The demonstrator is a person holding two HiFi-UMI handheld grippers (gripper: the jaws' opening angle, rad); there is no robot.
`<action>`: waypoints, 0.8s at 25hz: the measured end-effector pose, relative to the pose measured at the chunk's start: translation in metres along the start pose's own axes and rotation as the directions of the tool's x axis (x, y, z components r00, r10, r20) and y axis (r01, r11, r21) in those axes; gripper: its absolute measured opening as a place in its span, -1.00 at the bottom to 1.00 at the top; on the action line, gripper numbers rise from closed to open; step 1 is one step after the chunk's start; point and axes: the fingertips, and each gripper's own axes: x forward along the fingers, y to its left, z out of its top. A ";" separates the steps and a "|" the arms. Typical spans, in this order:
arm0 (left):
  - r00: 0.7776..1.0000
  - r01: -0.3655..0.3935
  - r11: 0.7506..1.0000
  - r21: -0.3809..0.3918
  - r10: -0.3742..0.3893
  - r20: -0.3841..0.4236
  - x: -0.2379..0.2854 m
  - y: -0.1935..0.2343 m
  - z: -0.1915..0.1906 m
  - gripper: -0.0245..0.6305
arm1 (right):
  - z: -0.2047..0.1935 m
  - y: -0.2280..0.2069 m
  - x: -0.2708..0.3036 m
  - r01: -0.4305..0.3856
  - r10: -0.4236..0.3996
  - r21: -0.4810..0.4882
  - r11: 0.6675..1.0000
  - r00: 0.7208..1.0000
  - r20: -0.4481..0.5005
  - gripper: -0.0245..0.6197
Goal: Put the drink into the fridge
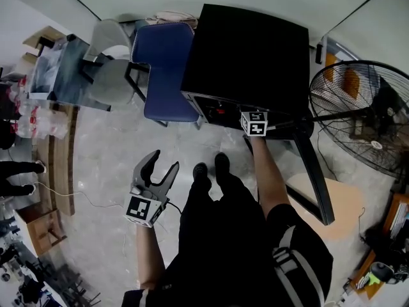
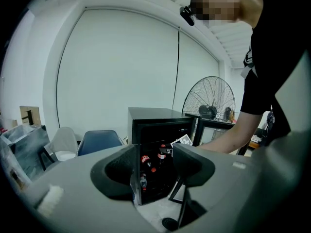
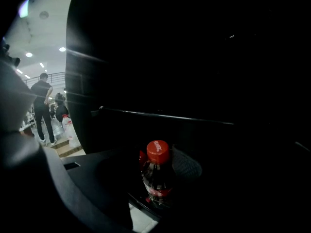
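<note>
Inside the fridge [image 1: 246, 56], red-capped dark bottle [image 3: 158, 176]

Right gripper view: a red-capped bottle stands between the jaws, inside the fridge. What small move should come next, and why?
Probably draw the right hand-held gripper straight back. The bottle seems to stand by itself in the fridge, and the pads look clear of it, so a straight retreat should not tip it.
</note>
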 end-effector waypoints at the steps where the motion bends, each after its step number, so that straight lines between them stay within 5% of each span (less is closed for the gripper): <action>1: 1.000 0.001 1.000 -0.001 -0.001 0.004 0.000 0.000 0.002 -0.20 | 0.000 0.001 0.000 -0.001 0.001 0.003 1.000 1.000 0.002 -0.25; 20: 0.997 0.075 0.997 0.023 -0.076 0.012 0.002 0.012 0.015 -0.19 | 0.008 -0.010 -0.018 0.089 -0.089 0.014 0.996 0.996 -0.015 -0.09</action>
